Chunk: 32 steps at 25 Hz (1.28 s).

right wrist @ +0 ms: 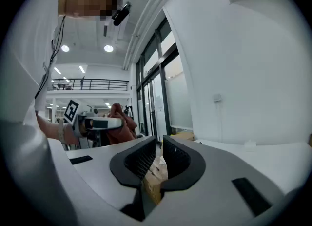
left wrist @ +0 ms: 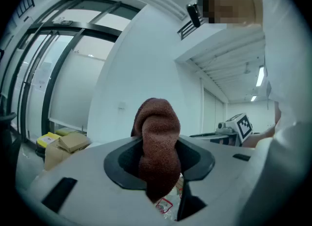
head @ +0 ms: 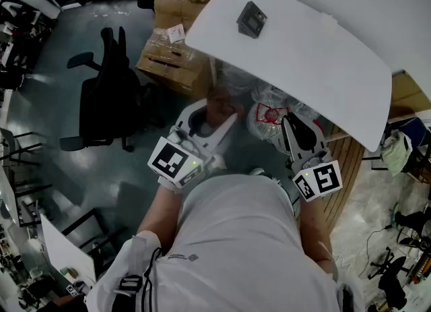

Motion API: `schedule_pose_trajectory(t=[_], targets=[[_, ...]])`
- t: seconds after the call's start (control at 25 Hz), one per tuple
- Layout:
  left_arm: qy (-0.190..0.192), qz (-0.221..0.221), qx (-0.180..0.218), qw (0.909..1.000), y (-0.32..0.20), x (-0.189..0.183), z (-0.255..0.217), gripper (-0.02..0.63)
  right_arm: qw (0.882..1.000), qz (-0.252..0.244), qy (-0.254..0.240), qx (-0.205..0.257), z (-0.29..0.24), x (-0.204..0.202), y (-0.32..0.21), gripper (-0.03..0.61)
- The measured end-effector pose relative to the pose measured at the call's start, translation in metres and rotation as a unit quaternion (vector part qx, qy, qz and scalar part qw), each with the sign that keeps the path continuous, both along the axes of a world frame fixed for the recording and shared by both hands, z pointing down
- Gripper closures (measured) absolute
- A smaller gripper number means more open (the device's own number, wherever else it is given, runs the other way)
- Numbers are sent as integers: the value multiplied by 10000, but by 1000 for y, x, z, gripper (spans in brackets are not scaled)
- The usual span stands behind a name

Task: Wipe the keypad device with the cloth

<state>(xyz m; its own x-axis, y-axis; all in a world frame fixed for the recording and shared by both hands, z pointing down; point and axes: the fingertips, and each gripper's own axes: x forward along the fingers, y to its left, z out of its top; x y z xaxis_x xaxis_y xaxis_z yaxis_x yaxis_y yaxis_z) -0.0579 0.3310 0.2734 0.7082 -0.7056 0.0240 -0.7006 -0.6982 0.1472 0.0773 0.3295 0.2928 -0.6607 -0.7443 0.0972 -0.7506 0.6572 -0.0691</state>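
The keypad device (head: 252, 19), a small dark grey box, lies on the white table (head: 316, 68), far ahead of both grippers. My left gripper (head: 214, 112) is shut on a brown cloth (head: 219, 102). In the left gripper view the cloth (left wrist: 157, 142) bulges up between the jaws and hangs down below them. My right gripper (head: 291, 120) is held level near the table's near edge, its jaws nearly together with nothing between them (right wrist: 159, 154). Both grippers are below and short of the tabletop. The right gripper view shows the left gripper (right wrist: 97, 122) with the cloth (right wrist: 122, 120).
Cardboard boxes (head: 175, 41) are stacked left of the table and a black office chair (head: 108, 95) stands further left. Plastic bags (head: 269, 112) lie under the table's edge. A white wall (right wrist: 243, 64) rises beyond the table, with glass partitions (left wrist: 58, 73) at the side.
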Motion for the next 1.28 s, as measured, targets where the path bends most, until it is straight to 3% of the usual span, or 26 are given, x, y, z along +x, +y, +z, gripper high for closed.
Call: schedule_pose_trajectory(t=[0.28,0.68,1.0,1.28], targets=[[-54,-15,-72,10000,-10,-36,13,459,10000,41,10,-45,5,-31,-18,523],[-120,-196,-308,9993,-26,-123,38,457,9999,-73,-86,-99,15,-102,-39,523],[-141,-187,-660,9975,-62,-129,69,456,9987,83,-93,-490,39,-97,-93,523],[-183,-329,-779,9963,-136,-131,69,455,9981,9,-81,-614,48,-87,-177,523]])
